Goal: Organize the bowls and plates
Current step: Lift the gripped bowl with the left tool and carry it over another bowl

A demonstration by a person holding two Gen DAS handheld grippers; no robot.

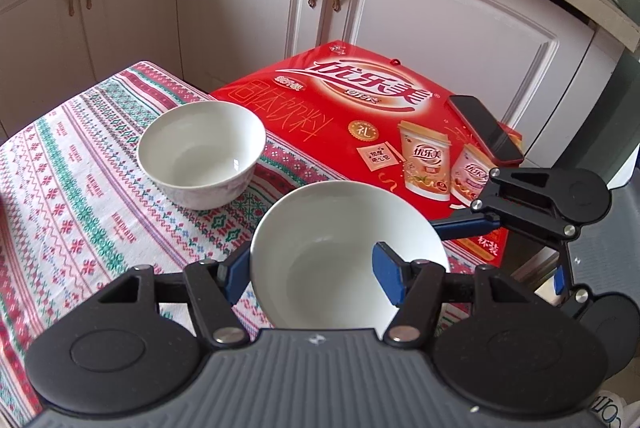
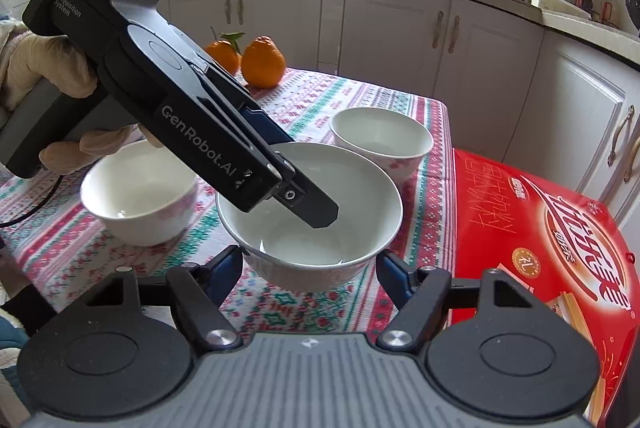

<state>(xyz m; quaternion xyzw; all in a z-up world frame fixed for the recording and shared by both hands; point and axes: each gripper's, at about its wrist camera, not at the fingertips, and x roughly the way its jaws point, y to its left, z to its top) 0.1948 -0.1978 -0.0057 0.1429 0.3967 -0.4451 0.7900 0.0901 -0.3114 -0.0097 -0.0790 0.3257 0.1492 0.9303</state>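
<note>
The left gripper [image 1: 316,276] grips the near rim of a white bowl [image 1: 344,252] at frame centre, one finger inside, one outside, on the patterned bench [image 1: 72,196]. The bowl sits mouth up, tipped slightly. The right gripper [image 2: 310,268] is spread wide, its fingers flanking that bowl without touching. A second bowl [image 1: 202,152] stands upright upper left; a third bowl [image 2: 140,188] sits left.

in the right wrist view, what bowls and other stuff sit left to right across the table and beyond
left bowl → oranges → middle bowl, with the left gripper reaching into it → far bowl → red box
</note>
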